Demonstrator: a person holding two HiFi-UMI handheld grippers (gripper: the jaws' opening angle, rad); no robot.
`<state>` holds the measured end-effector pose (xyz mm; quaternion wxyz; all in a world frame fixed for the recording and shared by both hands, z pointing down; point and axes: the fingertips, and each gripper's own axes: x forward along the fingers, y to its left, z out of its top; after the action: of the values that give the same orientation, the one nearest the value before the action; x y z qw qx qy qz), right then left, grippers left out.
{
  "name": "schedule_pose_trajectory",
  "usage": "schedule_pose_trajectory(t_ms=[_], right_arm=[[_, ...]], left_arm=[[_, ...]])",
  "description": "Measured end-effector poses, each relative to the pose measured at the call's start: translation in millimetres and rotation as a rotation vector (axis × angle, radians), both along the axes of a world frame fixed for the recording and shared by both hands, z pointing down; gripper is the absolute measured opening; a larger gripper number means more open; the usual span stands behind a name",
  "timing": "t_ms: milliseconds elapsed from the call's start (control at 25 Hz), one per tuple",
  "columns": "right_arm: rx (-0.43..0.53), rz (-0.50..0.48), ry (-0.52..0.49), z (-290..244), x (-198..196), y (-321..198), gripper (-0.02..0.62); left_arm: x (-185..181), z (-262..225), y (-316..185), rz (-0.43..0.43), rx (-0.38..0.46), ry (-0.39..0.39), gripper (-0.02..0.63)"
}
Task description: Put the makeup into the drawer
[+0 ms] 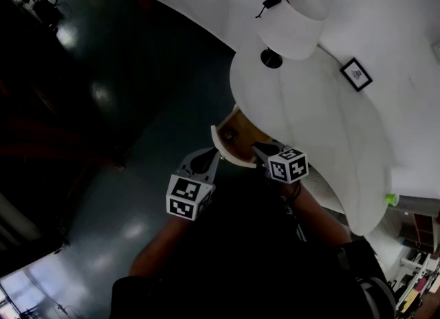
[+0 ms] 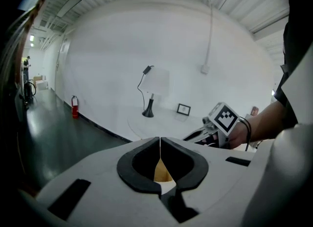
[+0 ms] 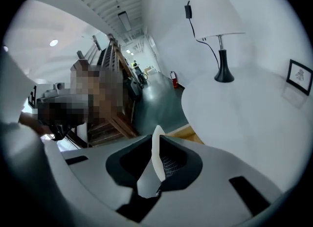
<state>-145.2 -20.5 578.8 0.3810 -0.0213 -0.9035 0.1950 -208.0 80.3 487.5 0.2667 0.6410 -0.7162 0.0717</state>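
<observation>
An open wooden drawer (image 1: pixel 240 130) with a curved white front (image 1: pixel 230 157) juts from under the round white table (image 1: pixel 323 139); a small dark round item (image 1: pixel 229 134) lies in it. My left gripper (image 2: pixel 160 140) is shut with nothing between its pads, and tan wood shows through the slit below them. In the head view it (image 1: pixel 214 151) hovers at the drawer's left end. My right gripper (image 3: pixel 156 140) is shut on a thin white flat piece (image 3: pixel 155 160); I cannot tell what this is. Seen from the head, that gripper (image 1: pixel 258 150) is at the drawer's right end.
A white-shaded lamp (image 1: pixel 292 25) on a black base and a small framed picture (image 1: pixel 355 74) stand on the table. Dark glossy floor (image 1: pixel 103 91) spreads left. A red fire extinguisher (image 2: pixel 75 107) stands by the wall. A wooden staircase (image 3: pixel 115 99) rises behind.
</observation>
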Motion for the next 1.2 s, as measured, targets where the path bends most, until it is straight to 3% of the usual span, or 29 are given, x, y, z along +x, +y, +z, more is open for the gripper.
schedule_pose_trajectory(t_ms=[240,400,640,960,1200], right_arm=[[-0.064,-0.023,-0.166,-54.8,3.5,-1.3,0.044],[-0.061,-0.062,-0.218,-91.4,30.2,-14.8,0.031],[-0.09,-0.072,-0.359,-158.7,75.4,-43.8,0.018],[0.005,-0.064,-0.525,-238.4,108.7,-77.8,0.017],[0.081,-0.077,-0.67,-290.8,117.7,-82.7,0.015]], left_arm=[[-0.4,-18.4,-6.9,-0.081,0.011,0.007,0.018],[12.7,-26.7,-26.3,-0.136,0.012,0.038,0.018],[51.2,-58.9,-68.8,-0.11,0.06,0.005,0.018],[99.1,-125.8,-115.6,-0.002,0.145,-0.074,0.018],[111.3,-168.5,-129.8,0.038,0.217,-0.11,0.018]])
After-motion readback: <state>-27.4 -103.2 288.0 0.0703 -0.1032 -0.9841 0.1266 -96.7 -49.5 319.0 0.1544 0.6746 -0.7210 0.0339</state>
